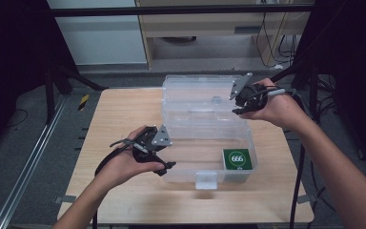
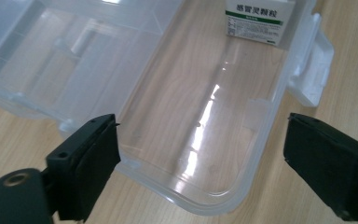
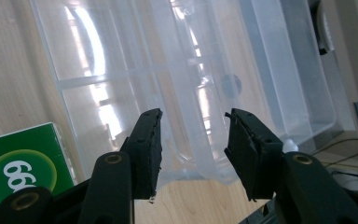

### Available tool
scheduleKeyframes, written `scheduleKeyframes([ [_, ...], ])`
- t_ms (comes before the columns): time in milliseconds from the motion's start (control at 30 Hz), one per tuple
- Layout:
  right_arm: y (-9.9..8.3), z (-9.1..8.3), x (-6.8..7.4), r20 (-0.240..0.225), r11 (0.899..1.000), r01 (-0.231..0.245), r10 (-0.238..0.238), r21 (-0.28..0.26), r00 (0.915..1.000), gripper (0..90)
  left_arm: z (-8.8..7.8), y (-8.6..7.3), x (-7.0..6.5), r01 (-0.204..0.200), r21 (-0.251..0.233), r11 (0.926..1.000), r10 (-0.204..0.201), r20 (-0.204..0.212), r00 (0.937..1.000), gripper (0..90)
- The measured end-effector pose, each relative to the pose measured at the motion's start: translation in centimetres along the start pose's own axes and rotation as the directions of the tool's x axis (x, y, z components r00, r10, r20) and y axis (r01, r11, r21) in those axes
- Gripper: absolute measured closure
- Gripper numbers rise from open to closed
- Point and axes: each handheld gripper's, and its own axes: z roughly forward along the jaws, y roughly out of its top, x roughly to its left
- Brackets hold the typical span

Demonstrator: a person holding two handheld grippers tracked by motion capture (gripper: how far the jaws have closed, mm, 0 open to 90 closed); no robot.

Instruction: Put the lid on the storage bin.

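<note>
A pale wood-grain counter [image 1: 124, 119] carries a clear plastic box [image 1: 205, 138] lying open, and beyond the counter are a grey floor, a metal rail and dark stands with cables. The left tool [image 1: 164, 167] hangs just beside the box's near left corner, its jaws spread wide with nothing between them. The right tool [image 1: 238, 106] sits at the raised lid's [image 1: 198, 95] right edge, jaws partly apart astride the lid's rim without pressing on it, with a green packet [image 1: 237, 159] in the box corner below it.
</note>
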Motion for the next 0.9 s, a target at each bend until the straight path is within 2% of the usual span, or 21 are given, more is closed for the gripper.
scheduleKeyframes([
  [33,0.2,0.2,0.0,-0.009,1.0,0.002,-0.002,0.0,1.0,54.1,0.1,0.1,-0.2,-0.008,0.009,0.9999,0.008,-0.005,1.0,12.1],
  [67,0.6,0.6,0.1,-0.017,1.0,0.024,-0.024,-0.008,0.9996,52.6,0.2,0.2,-0.5,-0.031,0.018,0.9993,0.031,-0.015,0.9994,12.0],
  [100,0.6,0.6,0.1,-0.017,1.0,0.024,-0.024,-0.008,0.9996,52.6,0.2,0.2,-0.5,-0.031,0.018,0.9993,0.031,-0.015,0.9994,12.0],
  [167,1.1,0.9,0.1,-0.024,0.999,0.04,-0.04,-0.007,0.9989,52.8,0.5,0.3,-0.6,-0.037,0.022,0.9991,0.037,0.004,0.9993,11.8],
  [200,1.6,1.4,0.0,-0.027,0.998,0.067,-0.067,0.009,0.9974,54.1,0.7,0.3,-0.6,-0.034,0.022,0.9992,0.034,0.01,0.9994,11.4],
  [233,1.8,1.6,-0.2,-0.032,0.997,0.076,-0.076,0.014,0.9966,54.7,1.2,0.4,-0.6,-0.037,0.038,0.9986,0.036,0.021,0.9991,11.4],
  [367,2.2,2.4,-0.3,-0.047,0.996,0.087,-0.085,0.035,0.9953,57.1,1.8,0.5,-0.7,-0.042,0.041,0.9983,0.041,0.038,0.9985,11.3],
  [500,2.3,3.4,-0.5,-0.072,0.991,0.115,-0.11,0.073,0.9913,59.7,2.3,0.6,-1.0,-0.067,0.058,0.9961,0.063,0.063,0.996,11.0],
  [567,2.4,3.9,-0.7,-0.089,0.988,0.129,-0.121,0.086,0.9886,62.8,2.6,0.5,-1.3,-0.085,0.075,0.9935,0.08,0.069,0.9944,11.0],
  [867,2.7,4.7,-1.2,-0.121,0.979,0.162,-0.147,0.123,0.9817,71.7,2.8,0.3,-1.5,-0.087,0.087,0.9924,0.08,0.078,0.9937,13.8],
  [900,2.7,4.9,-1.1,-0.129,0.973,0.187,-0.17,0.134,0.9769,76.2,2.8,0.2,-1.6,-0.088,0.093,0.9917,0.081,0.079,0.9936,14.2],
])
